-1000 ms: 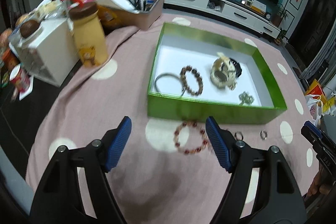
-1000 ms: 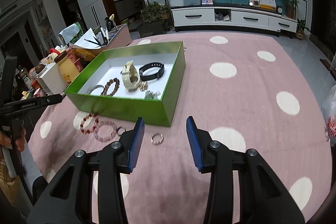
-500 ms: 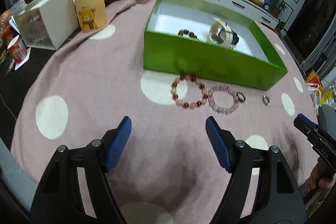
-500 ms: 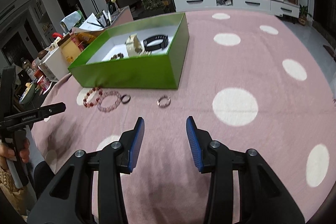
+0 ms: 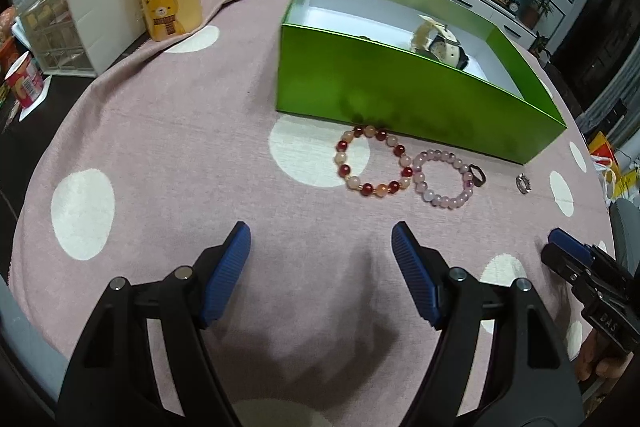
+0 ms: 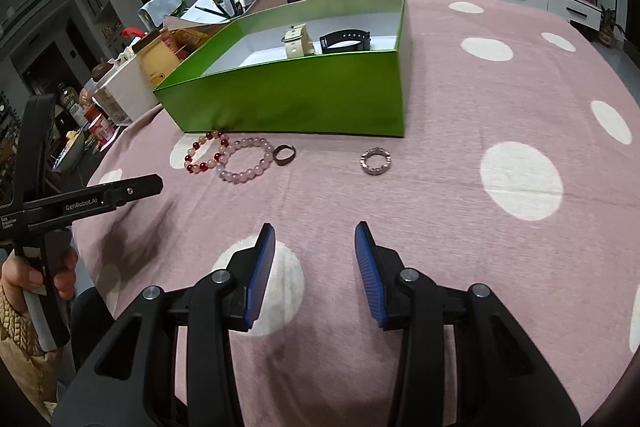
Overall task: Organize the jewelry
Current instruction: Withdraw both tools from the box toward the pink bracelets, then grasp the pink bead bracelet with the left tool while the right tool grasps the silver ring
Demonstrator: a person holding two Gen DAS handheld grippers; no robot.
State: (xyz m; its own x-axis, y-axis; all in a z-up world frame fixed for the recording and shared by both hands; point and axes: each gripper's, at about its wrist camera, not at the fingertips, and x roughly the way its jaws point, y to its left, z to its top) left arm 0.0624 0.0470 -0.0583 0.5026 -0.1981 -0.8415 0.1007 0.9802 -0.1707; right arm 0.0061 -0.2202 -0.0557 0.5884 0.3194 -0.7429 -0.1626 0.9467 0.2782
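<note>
4 pieces lie loose on the cloth (image 6: 460, 147) before the box (image 5: 400, 91): red bracelet (image 5: 373, 161) touching pink bracelet (image 5: 443, 179), dark ring (image 5: 477, 174), silver ring (image 6: 375, 160). Left gripper (image 5: 320, 259) gapes wide, right gripper (image 6: 315, 259) narrower, both empty. Grabbing 1 bracelet may drag its neighbour. Open cloth surrounds the silver ring; the box wall crowds the red bracelet.

on the worktop (image 5: 160, 155) we see the box (image 5: 400, 99) at the back, a watch (image 6: 298, 41) and a band (image 6: 346, 41) inside it. just before its front wall lie two bead bracelets (image 5: 374, 161) (image 5: 444, 179), touching; a ring (image 5: 477, 174) touches the right one, another ring (image 5: 522, 183) further right.
</note>
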